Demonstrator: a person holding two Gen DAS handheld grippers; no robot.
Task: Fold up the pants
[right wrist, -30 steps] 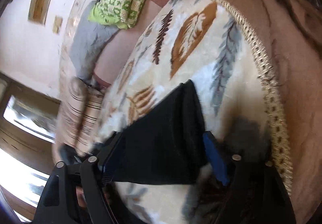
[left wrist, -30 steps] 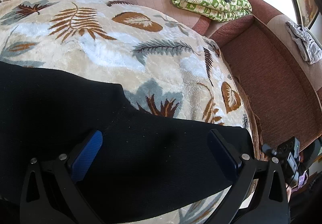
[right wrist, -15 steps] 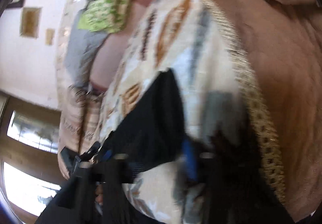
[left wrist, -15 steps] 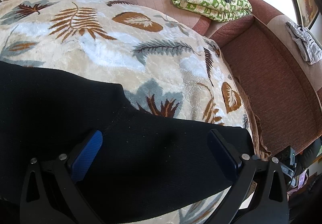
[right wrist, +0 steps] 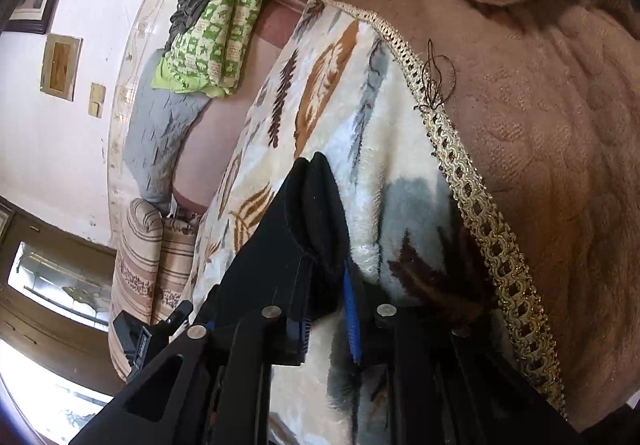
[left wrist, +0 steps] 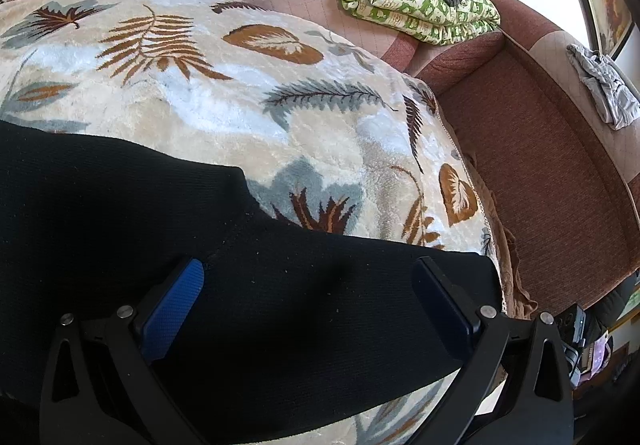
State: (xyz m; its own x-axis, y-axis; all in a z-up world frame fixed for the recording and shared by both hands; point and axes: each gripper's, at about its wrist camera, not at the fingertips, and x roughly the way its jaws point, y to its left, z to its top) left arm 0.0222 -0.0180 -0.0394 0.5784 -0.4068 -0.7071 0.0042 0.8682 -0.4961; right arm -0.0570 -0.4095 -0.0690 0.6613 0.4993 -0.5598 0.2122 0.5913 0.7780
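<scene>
We see black pants spread flat on a leaf-print blanket over a sofa, one leg running out toward the blanket's gold-trimmed edge. Our right gripper has just been closing; its jaws now stand narrow, pinching a bunched fold at the leg end of the pants. Our left gripper hangs over the middle of the cloth, fingers wide, nothing between the pads. The fabric looks like a soft, light, ribbed knit: limp, drapes and sags when lifted, likely clings a bit to the plush blanket. We judge the hems and waistband the best holds, both layers together, since a single-layer pinch would let the fold slide apart.
</scene>
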